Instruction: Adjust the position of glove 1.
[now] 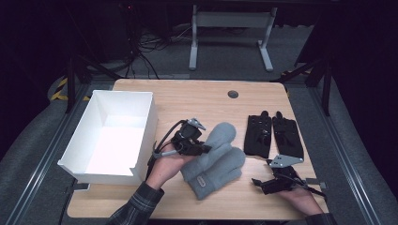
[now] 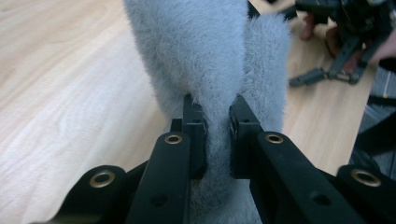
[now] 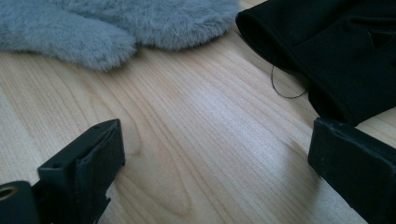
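Note:
Two grey fluffy mittens [image 1: 216, 159] lie overlapped at the table's middle front. My left gripper [image 1: 202, 149] is shut on the upper mitten [image 2: 201, 51], pinching the fur at its left edge between both jaws. A pair of black gloves [image 1: 273, 135] lies side by side to the right. My right gripper [image 1: 258, 183] rests low near the front right, open, jaws wide apart over bare wood. In the right gripper view the grey mitten [image 3: 116, 23] sits ahead at the left and a black glove cuff [image 3: 327, 51] at the right.
A white open box [image 1: 112, 136] stands at the table's left side. A dark round grommet [image 1: 233, 94] sits near the far edge. A desk frame and cables stand on the floor beyond the table.

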`<control>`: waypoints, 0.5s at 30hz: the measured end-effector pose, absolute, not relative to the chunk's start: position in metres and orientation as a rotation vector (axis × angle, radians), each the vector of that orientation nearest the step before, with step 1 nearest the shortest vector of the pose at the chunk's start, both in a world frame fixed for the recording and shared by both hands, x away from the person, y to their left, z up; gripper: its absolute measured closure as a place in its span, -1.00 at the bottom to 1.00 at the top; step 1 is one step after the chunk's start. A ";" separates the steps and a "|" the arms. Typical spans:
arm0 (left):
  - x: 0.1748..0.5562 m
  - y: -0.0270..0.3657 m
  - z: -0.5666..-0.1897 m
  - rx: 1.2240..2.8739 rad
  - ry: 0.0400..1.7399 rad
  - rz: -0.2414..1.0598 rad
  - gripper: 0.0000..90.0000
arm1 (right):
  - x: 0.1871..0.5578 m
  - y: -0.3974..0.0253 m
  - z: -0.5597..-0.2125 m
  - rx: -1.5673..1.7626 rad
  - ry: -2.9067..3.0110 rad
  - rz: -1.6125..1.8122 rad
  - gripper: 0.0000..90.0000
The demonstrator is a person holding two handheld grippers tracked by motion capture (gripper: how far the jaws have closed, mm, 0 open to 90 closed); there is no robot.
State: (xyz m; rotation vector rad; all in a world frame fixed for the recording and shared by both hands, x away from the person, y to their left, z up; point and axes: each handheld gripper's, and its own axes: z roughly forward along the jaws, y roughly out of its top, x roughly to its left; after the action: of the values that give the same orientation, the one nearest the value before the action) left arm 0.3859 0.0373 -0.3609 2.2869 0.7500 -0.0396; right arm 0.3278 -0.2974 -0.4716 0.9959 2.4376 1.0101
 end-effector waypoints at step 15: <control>0.370 -0.002 -0.388 2.394 0.701 -0.077 0.80 | 0.328 -0.297 -0.472 0.995 2.438 1.010 -0.91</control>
State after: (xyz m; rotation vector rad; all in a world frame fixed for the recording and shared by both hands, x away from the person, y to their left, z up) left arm 0.3702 -0.0016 -0.3881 2.3939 0.7014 -0.0770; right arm 0.3278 -0.2974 -0.4716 0.9953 2.4375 1.0105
